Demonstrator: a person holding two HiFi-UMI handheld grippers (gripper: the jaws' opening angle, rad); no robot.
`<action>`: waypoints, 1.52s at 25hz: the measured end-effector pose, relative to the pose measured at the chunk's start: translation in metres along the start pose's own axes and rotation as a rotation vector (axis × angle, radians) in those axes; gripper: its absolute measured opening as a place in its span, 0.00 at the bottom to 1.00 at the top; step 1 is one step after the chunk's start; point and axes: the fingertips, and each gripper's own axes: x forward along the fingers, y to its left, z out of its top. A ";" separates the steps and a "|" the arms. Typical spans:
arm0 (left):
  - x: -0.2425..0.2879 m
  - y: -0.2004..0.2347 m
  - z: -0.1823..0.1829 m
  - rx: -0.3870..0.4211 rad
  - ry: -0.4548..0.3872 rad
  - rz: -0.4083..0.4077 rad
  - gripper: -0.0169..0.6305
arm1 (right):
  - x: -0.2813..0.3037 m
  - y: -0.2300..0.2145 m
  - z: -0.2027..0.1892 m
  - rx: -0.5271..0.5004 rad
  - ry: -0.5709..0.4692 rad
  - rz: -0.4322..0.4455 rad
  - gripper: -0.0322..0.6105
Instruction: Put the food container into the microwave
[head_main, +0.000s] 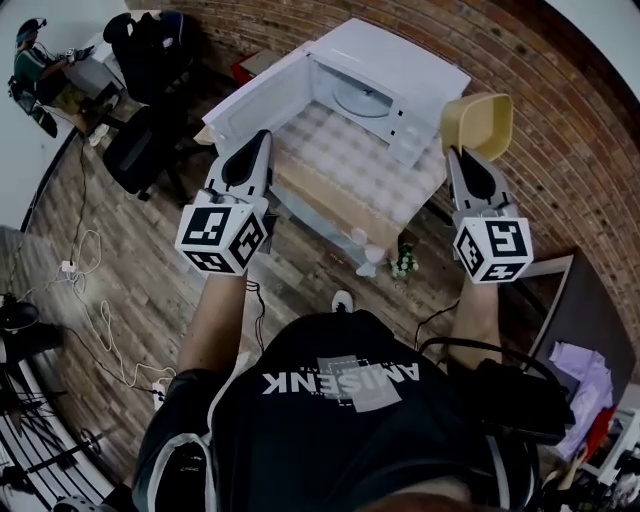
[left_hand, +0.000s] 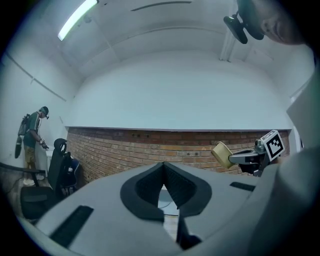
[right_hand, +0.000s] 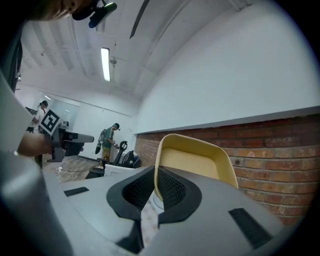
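The person's black shirt (head_main: 330, 425) bears upside-down white lettering that seems to read AMISENK.

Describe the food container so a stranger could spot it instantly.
Find the white microwave with its door open, by the brick wall. Just right of it, the right hand-held gripper pinches the container by its rim. It is the only pale yellow, rounded-square thing in sight.
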 end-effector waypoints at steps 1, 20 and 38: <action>0.008 -0.001 -0.002 0.000 0.007 0.003 0.05 | 0.004 -0.009 -0.002 0.014 -0.006 0.002 0.13; 0.107 0.023 -0.015 -0.008 0.032 -0.035 0.04 | 0.068 -0.059 -0.011 -0.008 0.020 -0.017 0.13; 0.180 0.126 -0.012 -0.071 0.004 -0.189 0.04 | 0.153 -0.025 0.003 -0.031 0.107 -0.163 0.13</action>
